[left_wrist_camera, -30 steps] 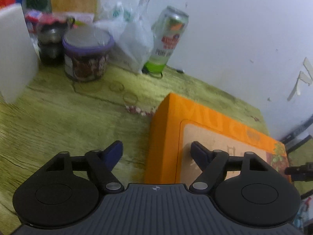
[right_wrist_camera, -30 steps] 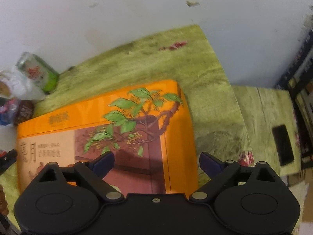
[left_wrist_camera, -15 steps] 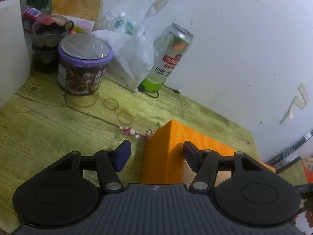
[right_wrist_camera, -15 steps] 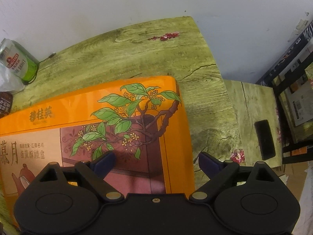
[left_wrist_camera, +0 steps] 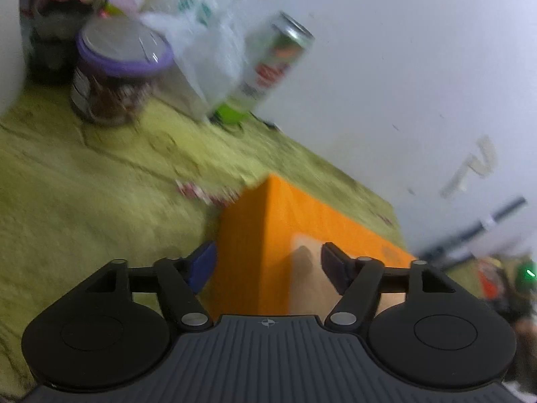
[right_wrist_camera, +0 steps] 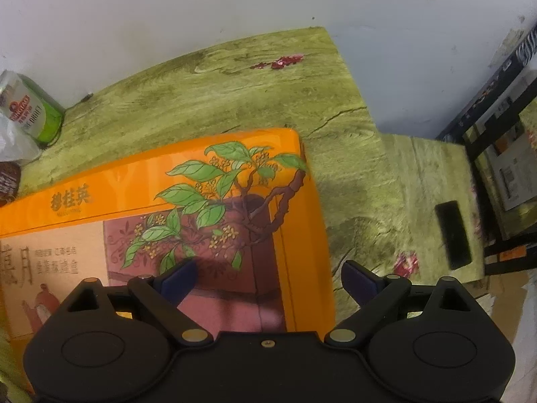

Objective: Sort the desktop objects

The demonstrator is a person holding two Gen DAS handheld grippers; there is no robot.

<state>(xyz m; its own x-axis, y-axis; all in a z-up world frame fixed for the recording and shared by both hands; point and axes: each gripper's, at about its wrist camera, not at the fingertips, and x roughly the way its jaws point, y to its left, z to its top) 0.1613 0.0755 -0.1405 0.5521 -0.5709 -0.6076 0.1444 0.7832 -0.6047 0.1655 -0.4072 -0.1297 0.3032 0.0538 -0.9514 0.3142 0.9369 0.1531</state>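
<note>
A large orange gift box (left_wrist_camera: 302,221) printed with a leafy branch (right_wrist_camera: 134,181) lies flat on the green wood-grain table (left_wrist_camera: 84,184). My left gripper (left_wrist_camera: 268,262) straddles the box's near left corner. One finger is beside the left wall, the other is over the lid, and the jaws are opening without pressing on the box. My right gripper (right_wrist_camera: 268,278) stands open over the box's right edge, with its left finger above the lid and its right finger past the edge over the table (right_wrist_camera: 218,84).
Against the white wall stand a green beer can (left_wrist_camera: 275,67) (right_wrist_camera: 30,110), a white plastic bag (left_wrist_camera: 208,50), a purple-lidded jar (left_wrist_camera: 117,74) and a dark jar (left_wrist_camera: 57,33). Right of the table, a lower ledge holds a flat black object (right_wrist_camera: 453,235), with black shelving beyond.
The left jaws narrowed around the box corner, then widened again, and the left view tilted and blurred. The right gripper kept its wide opening and barely shifted.
</note>
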